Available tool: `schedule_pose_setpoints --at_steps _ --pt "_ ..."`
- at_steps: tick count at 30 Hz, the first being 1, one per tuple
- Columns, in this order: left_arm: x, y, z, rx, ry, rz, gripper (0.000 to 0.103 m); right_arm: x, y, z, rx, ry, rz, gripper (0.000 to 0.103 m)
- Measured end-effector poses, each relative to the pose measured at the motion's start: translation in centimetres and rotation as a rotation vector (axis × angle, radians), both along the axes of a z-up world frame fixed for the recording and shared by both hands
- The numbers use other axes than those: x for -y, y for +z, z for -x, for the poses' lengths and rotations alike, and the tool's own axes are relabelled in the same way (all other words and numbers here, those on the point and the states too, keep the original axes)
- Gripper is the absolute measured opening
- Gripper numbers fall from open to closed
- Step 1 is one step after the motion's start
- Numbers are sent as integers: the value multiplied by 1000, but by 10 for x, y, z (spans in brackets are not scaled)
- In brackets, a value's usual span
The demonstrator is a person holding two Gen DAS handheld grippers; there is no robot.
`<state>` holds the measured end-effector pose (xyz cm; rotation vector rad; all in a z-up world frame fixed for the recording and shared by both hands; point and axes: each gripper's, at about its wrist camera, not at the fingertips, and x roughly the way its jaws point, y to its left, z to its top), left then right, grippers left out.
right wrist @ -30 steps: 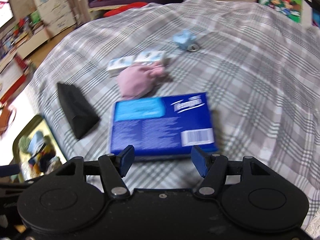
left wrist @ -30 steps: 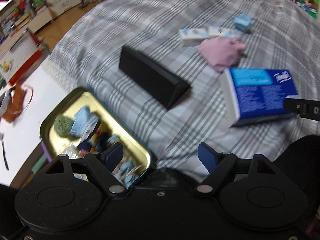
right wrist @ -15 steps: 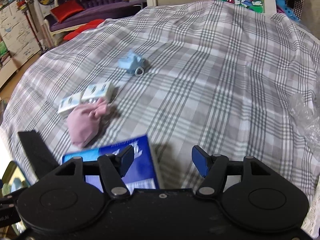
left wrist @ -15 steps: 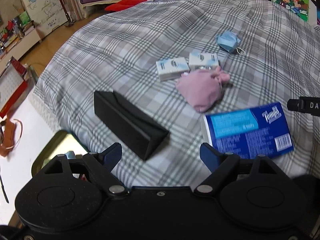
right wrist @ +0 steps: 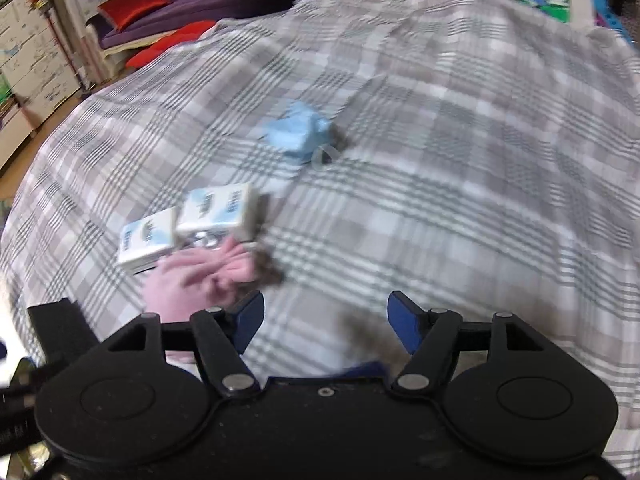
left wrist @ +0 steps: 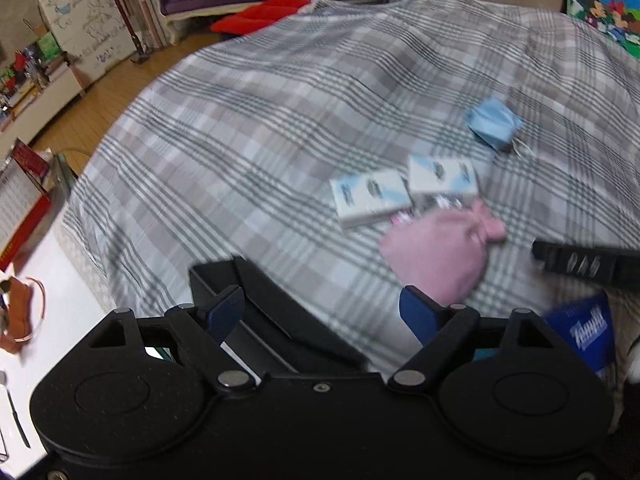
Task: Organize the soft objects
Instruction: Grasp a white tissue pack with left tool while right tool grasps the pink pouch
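Observation:
On the plaid bed lie a pink cloth pouch point(left wrist: 438, 252) point(right wrist: 192, 284), two white-and-blue tissue packs point(left wrist: 370, 198) point(right wrist: 216, 210) side by side, and a crumpled blue face mask point(left wrist: 494, 122) point(right wrist: 298, 134) farther back. My left gripper point(left wrist: 322, 312) is open and empty, above the bed just short of the pouch. My right gripper point(right wrist: 324, 320) is open and empty, to the right of the pouch. A blue tissue box point(left wrist: 584, 328) lies at the right edge of the left wrist view.
A black triangular case point(left wrist: 256, 316) lies under my left gripper. A white table point(left wrist: 52, 312) with an orange item stands at the bed's left. A purple sofa with red cushions point(right wrist: 136, 0) and the wood floor point(left wrist: 92, 120) lie beyond the bed.
Both grippers have moved forward over the bed toward the pouch and tissue packs. The gold tin has left the left view and the blue tissue box has slipped under the right gripper.

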<state>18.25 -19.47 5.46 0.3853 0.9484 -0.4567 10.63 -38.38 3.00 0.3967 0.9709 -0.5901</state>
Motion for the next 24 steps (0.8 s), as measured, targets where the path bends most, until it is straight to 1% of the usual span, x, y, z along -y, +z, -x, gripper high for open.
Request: schedule_pose_setpoints --at_steps 3,4,5,6,7,9,13,16,18,20,21,22,24 --pt "0 2 -15 21 26 -10 83 -14 -7 -19 2 36 -25 77" --pt "0 3 -19 26 35 -11 84 -19 -9 -25 1 50 -34 77" --pt "-2 3 -23 26 44 -9 87 -23 -12 -31 2 58 -42 77" --pt "-4 3 -28 22 55 -4 89 -26 -15 -37 1 64 -48 79" --pt "-5 3 -32 13 63 -2 89 -29 -18 -43 -1 70 -54 84" --pt "-9 1 -39 -7 60 1 89 -34 -27 -58 -21 84 -66 89" --pt "-13 -3 -47 -19 77 9 89 -43 -46 -83 -76 103 -62 91" --pt "-15 -6 -54 -60 78 36 89 -46 -57 -94 -100 122 -50 91" --pt "-13 -9 -58 -88 76 52 89 -48 -63 -97 -100 145 -42 88" --pt "-9 -11 -61 -106 77 60 88 -46 -68 -95 -87 170 -83 79" --pt "-7 -12 -62 -107 78 64 88 -44 -67 -93 -72 184 -108 68" --pt "-5 -13 -63 -108 79 70 88 -44 -64 -91 -60 199 -117 62" --pt "1 -14 -66 -113 78 81 88 -40 -59 -86 -47 201 -120 57"
